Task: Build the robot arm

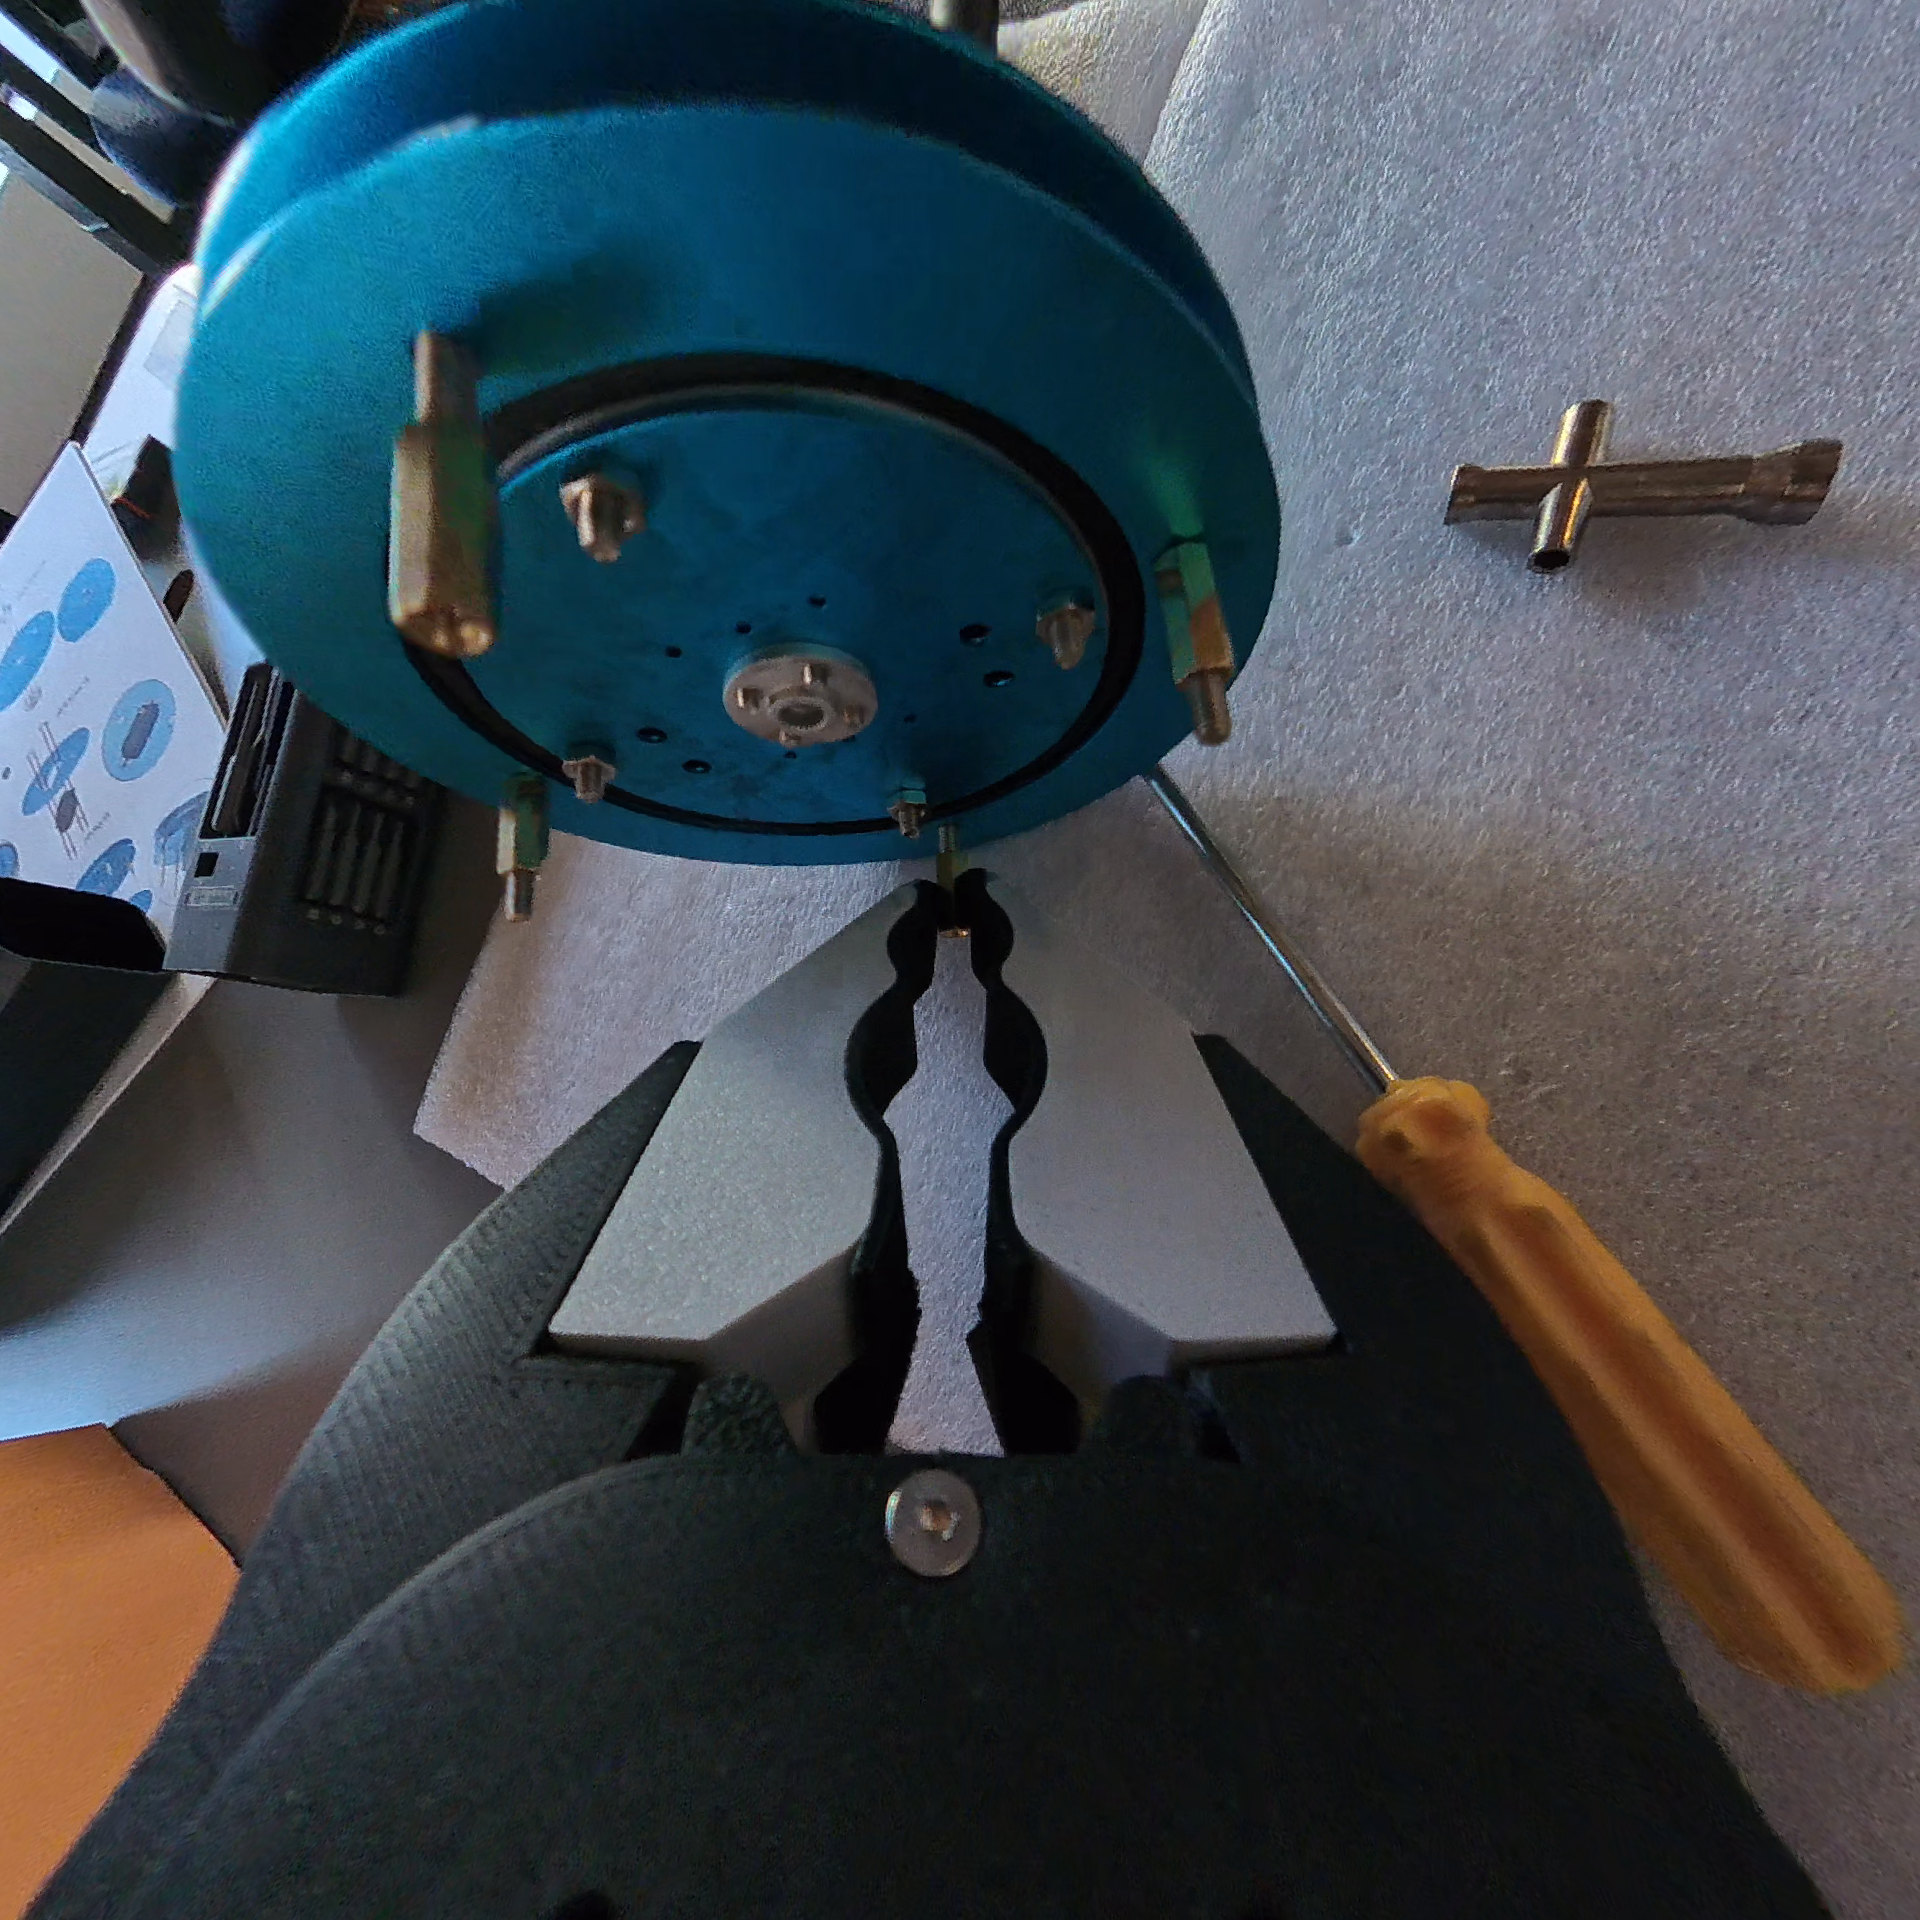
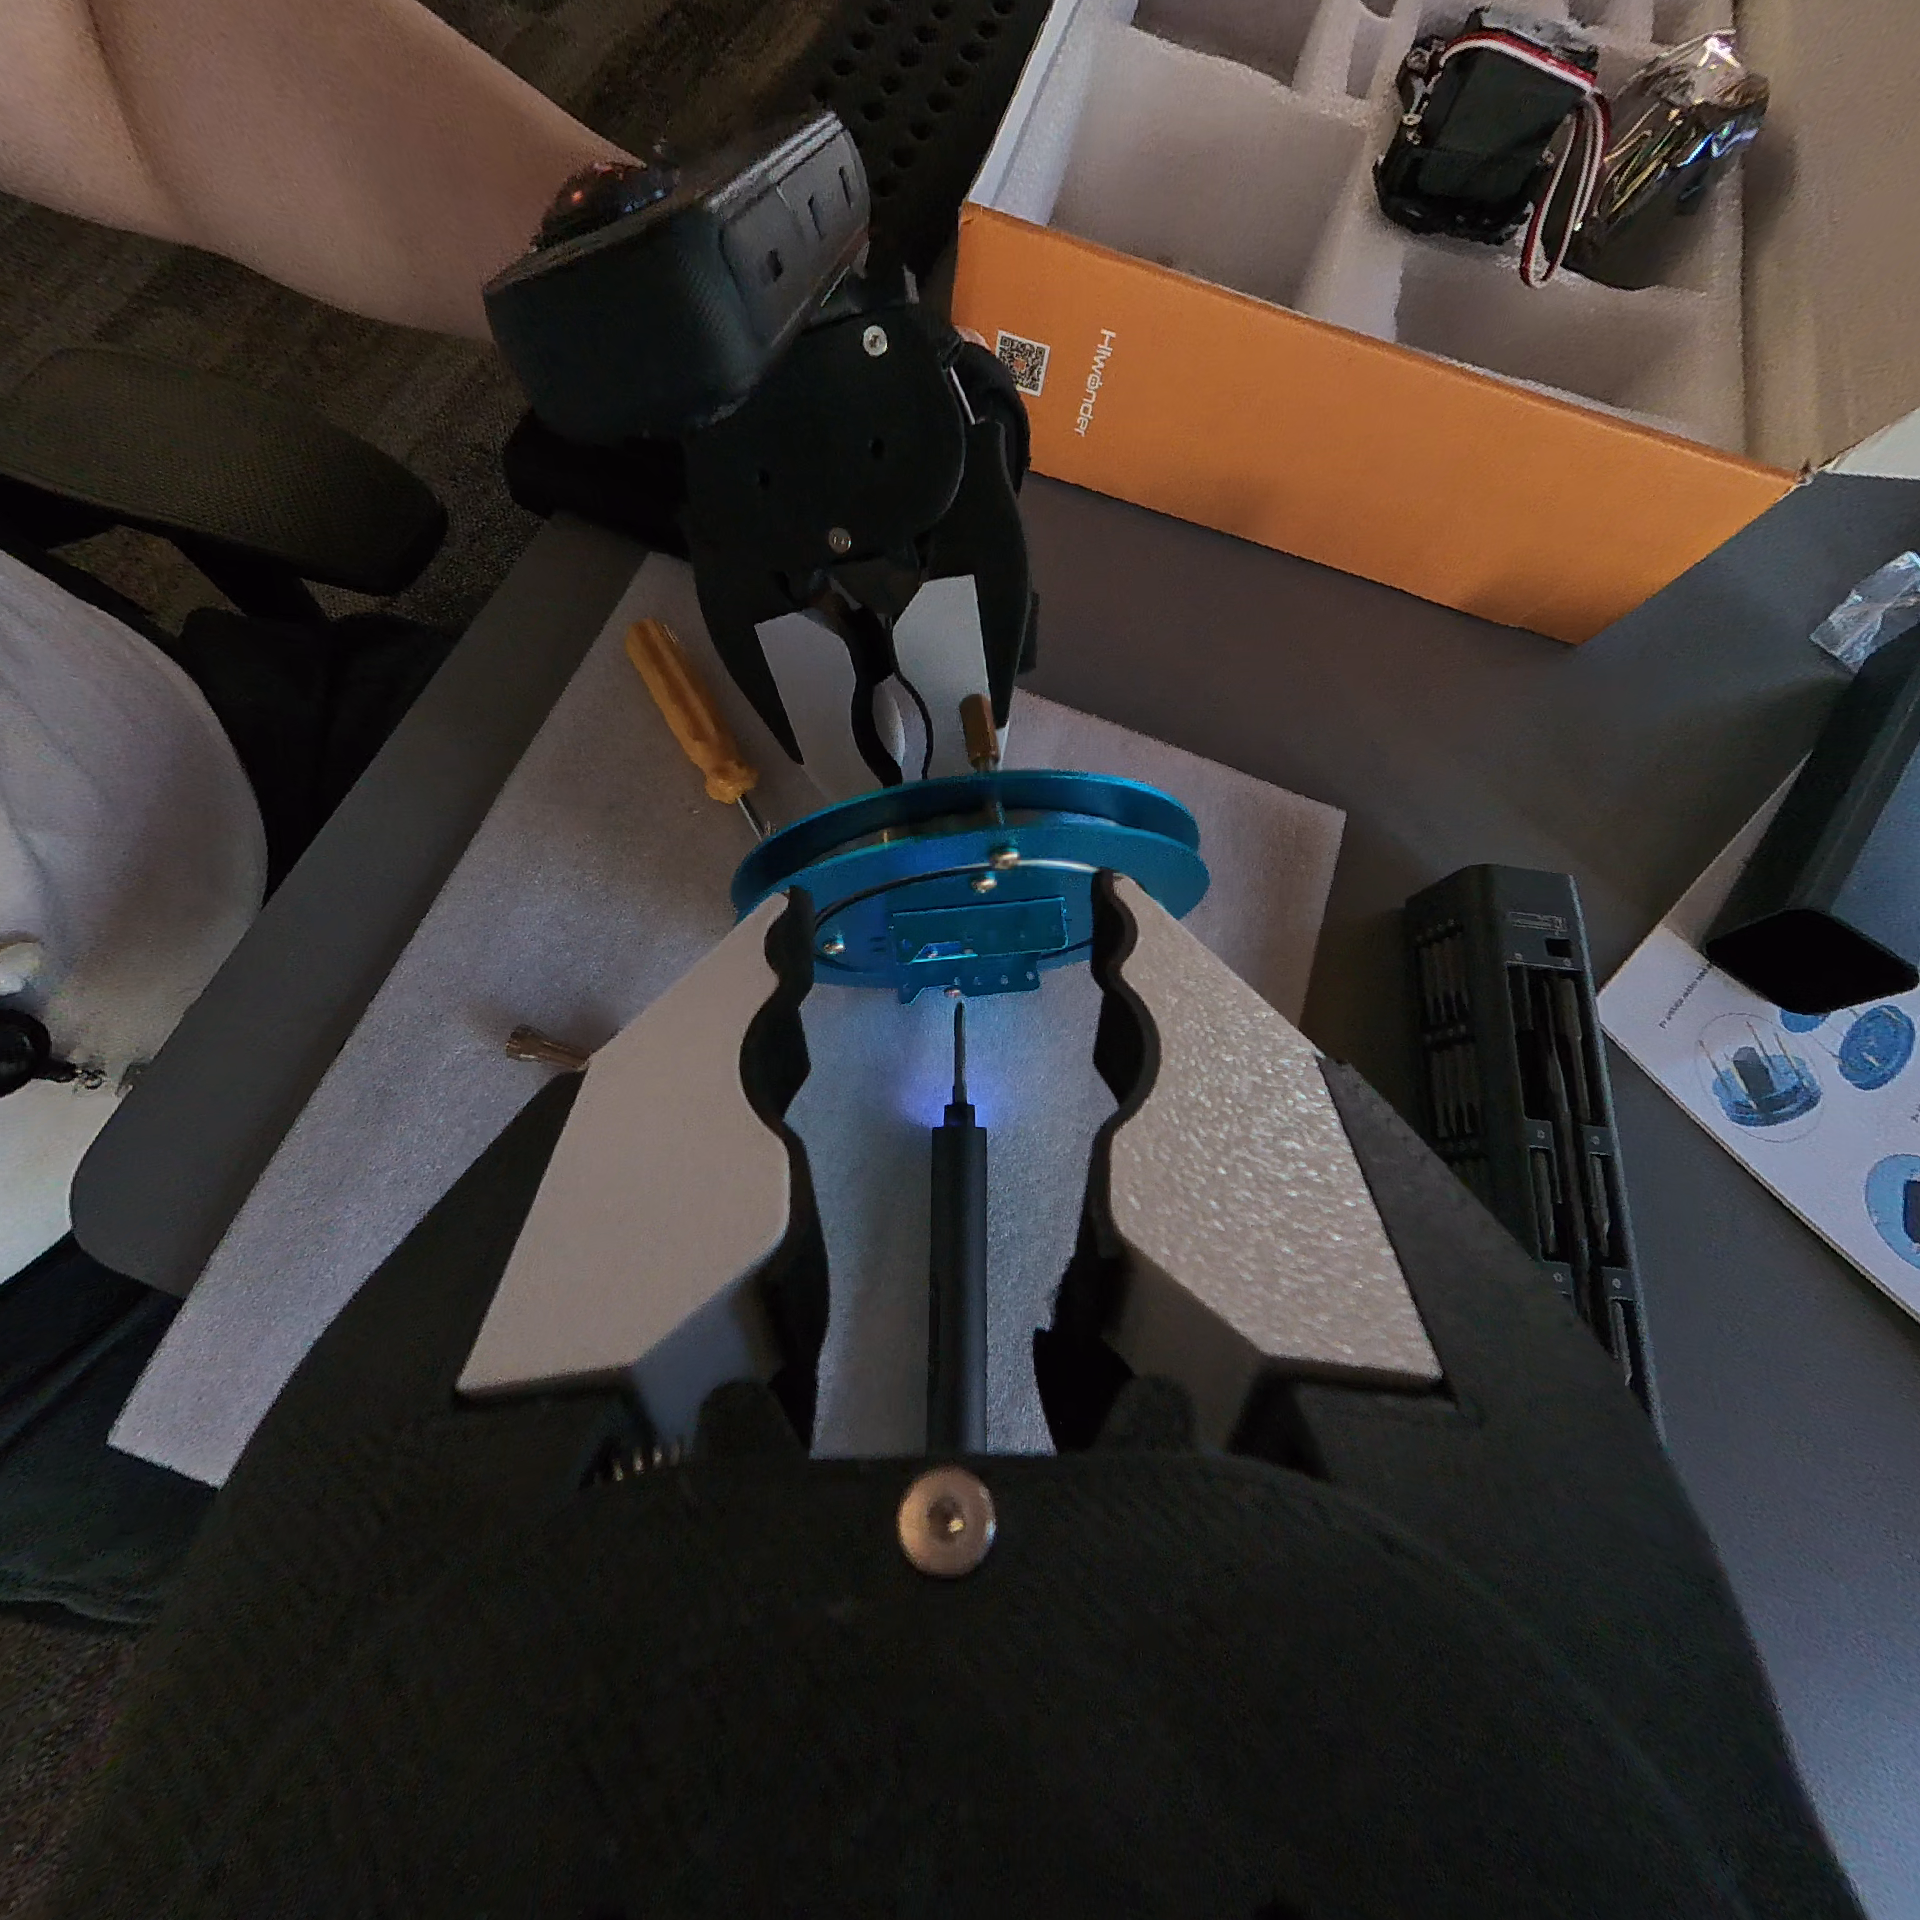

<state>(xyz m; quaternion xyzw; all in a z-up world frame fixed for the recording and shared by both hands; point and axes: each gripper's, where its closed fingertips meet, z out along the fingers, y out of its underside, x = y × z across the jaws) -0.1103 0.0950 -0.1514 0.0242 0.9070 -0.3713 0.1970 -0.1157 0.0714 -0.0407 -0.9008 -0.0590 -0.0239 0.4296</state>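
Blue disc assembly held off the foam sheet between two claws.
Left claw is closed on a brass standoff at the disc's rim. Right claw stands open-fingered, a black powered screwdriver along its axis, tip aimed at the disc's small bracket.

1. Blue disc assembly: anodised-looking metal, matt sheen, with brass-coloured standoffs.
2. Left claw: black ribbed printed plastic with smooth pale panels.
3. Foam sheet: white, rough, pebbled.
4. Cross wrench: dull bare metal.
5. Screwdriver: translucent yellow plastic handle, shiny steel shaft.
6. Box: smooth orange card.
7. Worktop: matt grey.
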